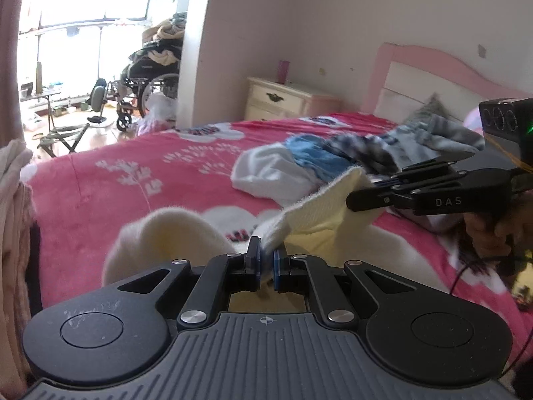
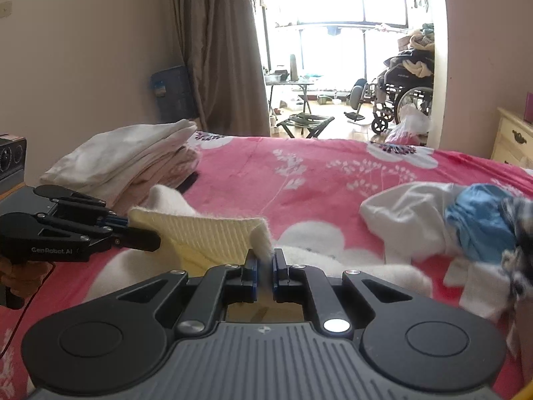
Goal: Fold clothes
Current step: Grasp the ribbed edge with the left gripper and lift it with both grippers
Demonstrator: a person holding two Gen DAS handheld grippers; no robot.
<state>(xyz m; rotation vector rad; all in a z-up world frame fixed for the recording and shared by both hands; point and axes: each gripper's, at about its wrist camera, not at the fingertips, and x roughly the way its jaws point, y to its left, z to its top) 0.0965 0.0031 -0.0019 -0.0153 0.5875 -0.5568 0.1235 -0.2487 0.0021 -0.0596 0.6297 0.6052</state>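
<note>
A cream, fuzzy knit garment is stretched above the pink floral bed between both grippers. In the left wrist view my left gripper is shut on one corner of its ribbed hem. My right gripper comes in from the right and is shut on the other corner. In the right wrist view the right gripper pinches the garment at bottom centre, and the left gripper clamps its far corner at the left. The rest of the garment sags onto the bed.
A heap of unfolded clothes in white, blue and grey lies toward the pink headboard. A stack of folded laundry sits at the bed's other end. A nightstand and a wheelchair stand beyond the bed.
</note>
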